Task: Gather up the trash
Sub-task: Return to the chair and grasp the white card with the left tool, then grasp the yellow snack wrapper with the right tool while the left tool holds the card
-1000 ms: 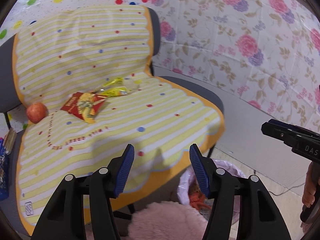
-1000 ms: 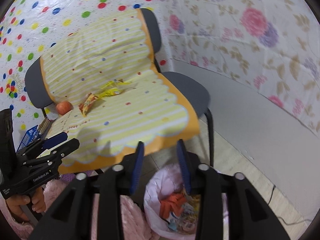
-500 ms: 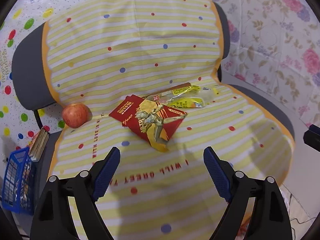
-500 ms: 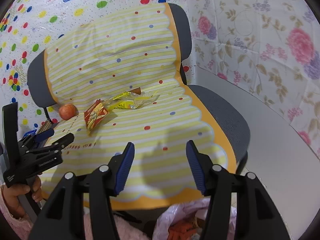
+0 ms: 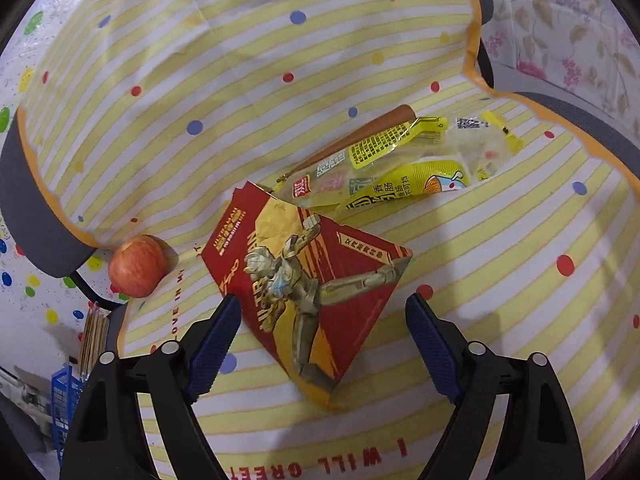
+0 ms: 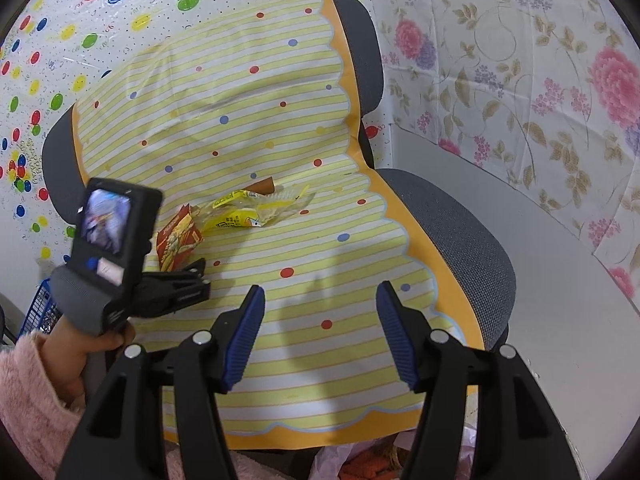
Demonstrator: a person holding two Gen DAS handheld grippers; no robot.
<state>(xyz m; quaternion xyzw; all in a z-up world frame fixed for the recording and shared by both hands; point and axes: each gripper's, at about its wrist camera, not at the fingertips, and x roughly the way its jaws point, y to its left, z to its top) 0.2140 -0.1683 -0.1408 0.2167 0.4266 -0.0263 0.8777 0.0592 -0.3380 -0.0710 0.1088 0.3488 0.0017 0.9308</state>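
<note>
A red and gold wrapper (image 5: 304,280) lies flat on the striped chair seat. My left gripper (image 5: 322,334) is open, with its jaws on either side of the wrapper's near end, close above it. Yellow and clear sausage wrappers (image 5: 400,164) lie just behind it. In the right wrist view the red wrapper (image 6: 176,240) and yellow wrappers (image 6: 252,208) sit at the seat's back, with the left gripper (image 6: 192,280) at the red one. My right gripper (image 6: 320,336) is open and empty over the seat's front.
A red apple (image 5: 138,266) rests at the seat's left edge. A blue basket (image 5: 64,400) stands left of the chair. A pink trash bag (image 6: 360,460) with orange scraps sits below the seat's front edge. A floral wall covering (image 6: 520,80) runs on the right.
My left gripper has moved forward and down to the red wrapper, jaws wider open. My right gripper has risen from the trash bag to above the seat and opened wider.
</note>
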